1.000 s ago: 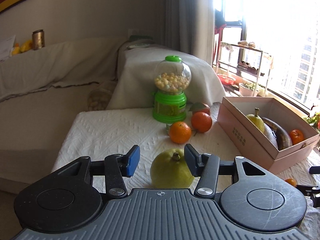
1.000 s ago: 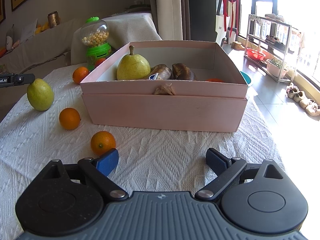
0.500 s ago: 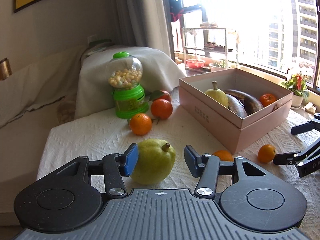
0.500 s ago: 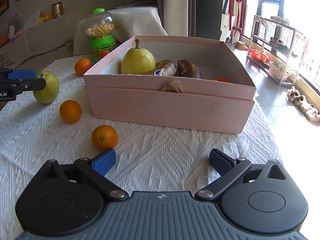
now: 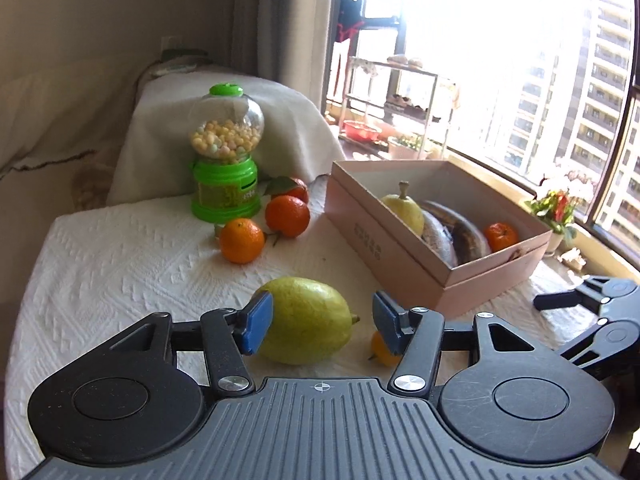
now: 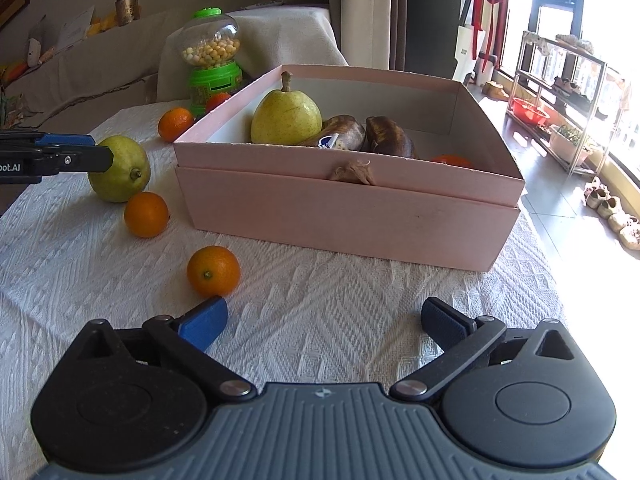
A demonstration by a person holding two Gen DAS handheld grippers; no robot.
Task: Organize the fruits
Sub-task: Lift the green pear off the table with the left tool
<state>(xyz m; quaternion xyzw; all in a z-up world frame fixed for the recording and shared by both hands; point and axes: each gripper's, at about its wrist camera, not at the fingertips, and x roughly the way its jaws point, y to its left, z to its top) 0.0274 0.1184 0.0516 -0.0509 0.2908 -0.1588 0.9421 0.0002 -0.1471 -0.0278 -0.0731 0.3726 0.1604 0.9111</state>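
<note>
Two grippers, both spread. My left gripper (image 5: pixel 318 322) straddles the green pear (image 5: pixel 306 326) lying on the tablecloth (image 5: pixel 120 272); its left finger seems to touch, the right stands apart. Right of it sits the pink box (image 6: pixel 352 204). My right gripper (image 6: pixel 322 322) hovers nearer, grasping nothing.

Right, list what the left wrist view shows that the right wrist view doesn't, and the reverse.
Left wrist only: the potted flowers on the windowsill and the apartment towers outside.
Right wrist only: shoes on the floor and the metal cup on the sofa back.
Both: the pink box holding a pear, the loose green pear and the candy dispenser.
</note>
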